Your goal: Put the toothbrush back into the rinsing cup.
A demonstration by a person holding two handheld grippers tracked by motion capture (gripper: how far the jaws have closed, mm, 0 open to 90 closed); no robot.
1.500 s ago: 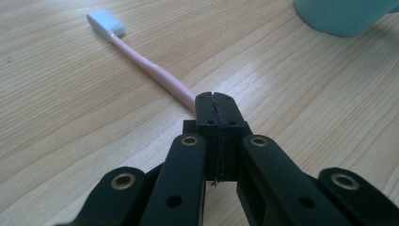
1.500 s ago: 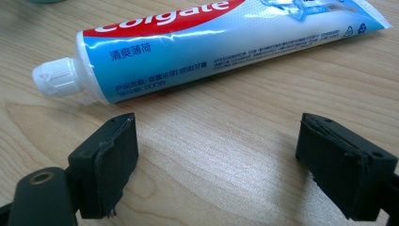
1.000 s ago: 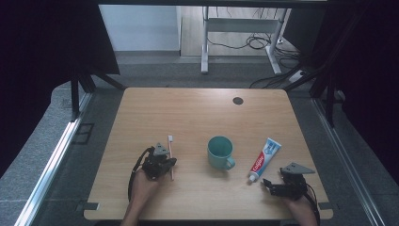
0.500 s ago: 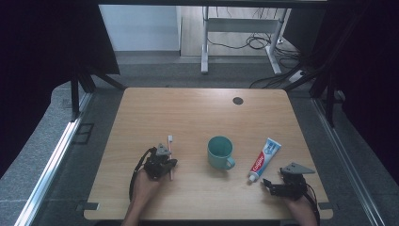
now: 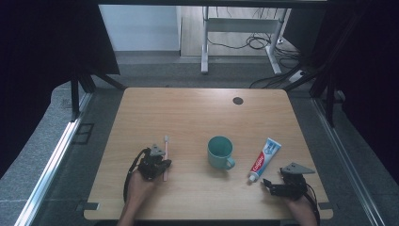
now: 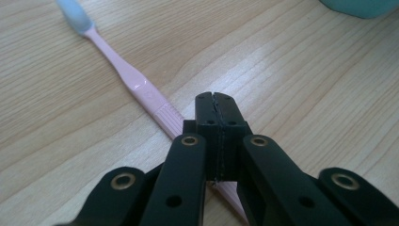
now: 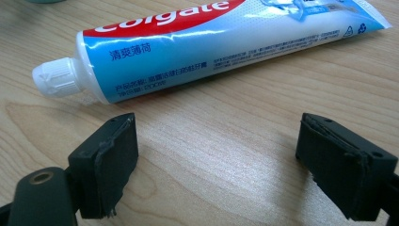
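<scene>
The left gripper [image 5: 160, 165] is resting low on the wooden worktop [image 5: 197, 113], at its near left part, with a hand [image 5: 139, 186] behind it. In the left gripper view its fingers [image 6: 207, 117] are pressed flat together, pad against pad, and nothing is sitting between them. The pink toothbrush [image 6: 136, 84] is lying on the wood and running slantwise under the gripper — its handle is passing beneath the closed tips and coming out again near the bottom edge, while its pale blue bristle head is pointing away towards the upper left of that view. Whether the tips are touching the handle cannot be told.

In the high view the toothbrush [image 5: 165, 153] is lying lengthwise, head towards the far side, just beside the gripper. The teal mug [image 5: 220, 151] is standing upright near the middle, handle turned to the near right, well apart from both grippers.

The right gripper [image 5: 275, 186] is sitting at the near right part with its fingers [image 7: 115, 155] spread wide over bare wood. The toothpaste tube [image 7: 226, 40] is lying flat just beyond them — white cap towards that view's left, not between the fingers and not touched.
</scene>
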